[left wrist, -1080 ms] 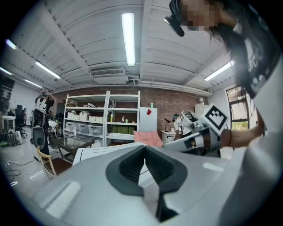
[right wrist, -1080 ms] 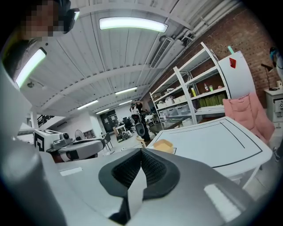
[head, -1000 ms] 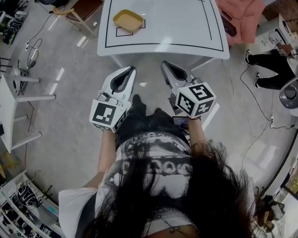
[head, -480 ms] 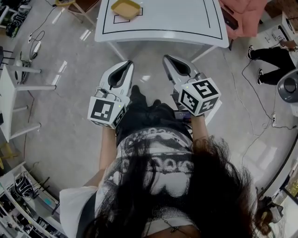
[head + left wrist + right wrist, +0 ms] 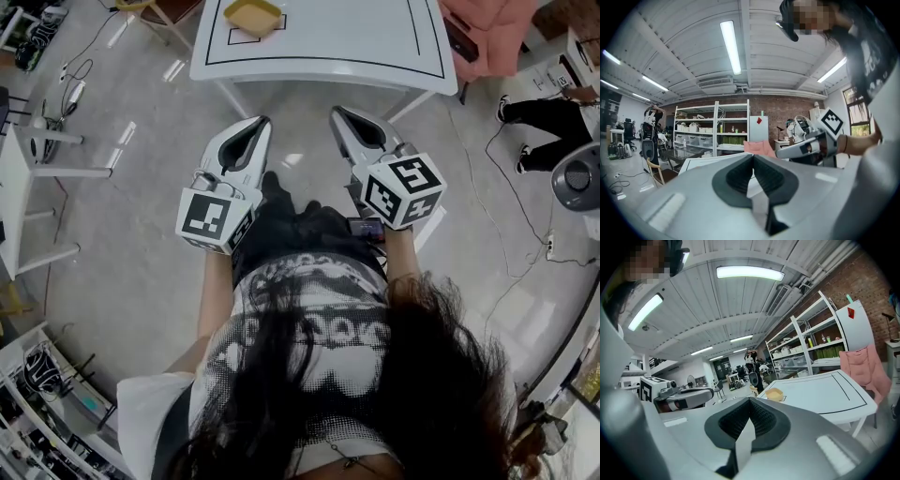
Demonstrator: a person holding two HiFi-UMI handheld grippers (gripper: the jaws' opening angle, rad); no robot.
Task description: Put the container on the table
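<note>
A shallow yellow container (image 5: 252,16) sits on the white table (image 5: 375,42) near its far left corner, over a black rectangle drawn there; the right gripper view shows the container (image 5: 774,393) too. I hold both grippers side by side over the floor, short of the table's near edge. My left gripper (image 5: 264,123) is shut with nothing between its jaws, and the left gripper view (image 5: 752,156) shows its pads meeting. My right gripper (image 5: 336,112) is likewise shut and empty, tips together (image 5: 750,401).
A pink cloth (image 5: 487,37) hangs at the table's right end. A wooden chair (image 5: 164,14) stands off its far left corner. Another white table (image 5: 19,202) is at the left, cables trail on the floor, and a person's legs (image 5: 539,122) show at right.
The table and container have slid up and slightly left in the head view. Both grippers stay shut, side by side.
</note>
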